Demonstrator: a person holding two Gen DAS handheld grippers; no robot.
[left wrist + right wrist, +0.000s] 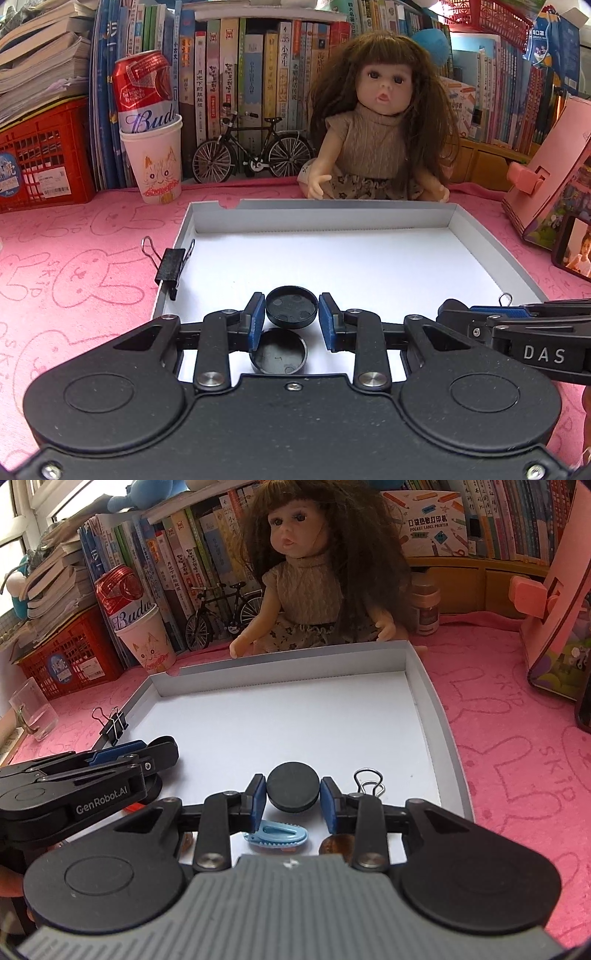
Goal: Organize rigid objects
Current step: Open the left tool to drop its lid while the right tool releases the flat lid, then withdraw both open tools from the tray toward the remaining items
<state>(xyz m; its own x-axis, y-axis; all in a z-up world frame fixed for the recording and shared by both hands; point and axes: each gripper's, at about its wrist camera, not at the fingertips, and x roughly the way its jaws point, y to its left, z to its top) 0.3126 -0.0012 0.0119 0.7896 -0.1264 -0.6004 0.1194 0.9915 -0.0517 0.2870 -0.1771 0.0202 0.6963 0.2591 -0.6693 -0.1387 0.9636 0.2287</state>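
Note:
A shallow white tray (498,254) lies on the pink cloth; it also shows in the right wrist view (432,716). My left gripper (291,314) is shut on a round black cap (291,308), hollow side up, above a second black cap (279,350) lying on the tray floor. My right gripper (292,794) is shut on a black disc (293,787) just above the tray. A blue hair clip (277,834), a brown coin-like disc (336,843) and a silver-handled binder clip (369,782) lie under and beside it. A black binder clip (170,264) is clamped on the tray's left rim.
A doll (380,122) sits behind the tray. A paper cup holding a red can (151,147), a toy bicycle (251,151), a red crate (40,162) and books stand at the back. A pink box (554,173) and a phone (576,251) stand to the right. A glass (33,709) stands at left.

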